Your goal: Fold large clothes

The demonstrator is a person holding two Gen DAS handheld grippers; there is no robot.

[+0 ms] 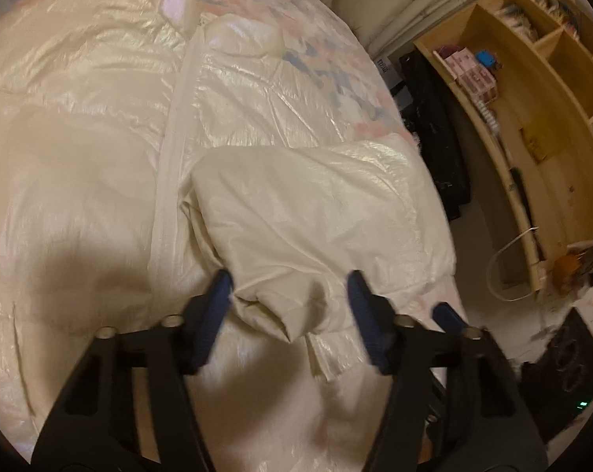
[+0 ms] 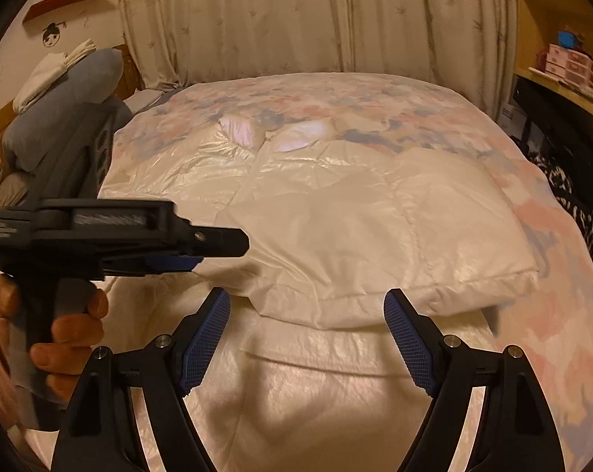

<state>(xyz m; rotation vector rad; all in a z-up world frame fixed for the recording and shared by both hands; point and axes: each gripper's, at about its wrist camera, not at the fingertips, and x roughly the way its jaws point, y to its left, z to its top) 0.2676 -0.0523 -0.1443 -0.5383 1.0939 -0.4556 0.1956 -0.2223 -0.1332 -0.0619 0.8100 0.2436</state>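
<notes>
Tongs are numbering two: my left tongs are standing partly apart, straddling the folded sleeve cuff of one white puffer jacket, pads not pressing it. My right tongs are gaping wide, holding nothing, hovering above that jacket lying spread on one floral bed.

No text, label or number is legible anywhere.

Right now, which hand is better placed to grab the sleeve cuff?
Left. The left gripper has its jaws either side of the sleeve cuff; the right gripper hangs open over the jacket, nothing between its jaws.
</notes>
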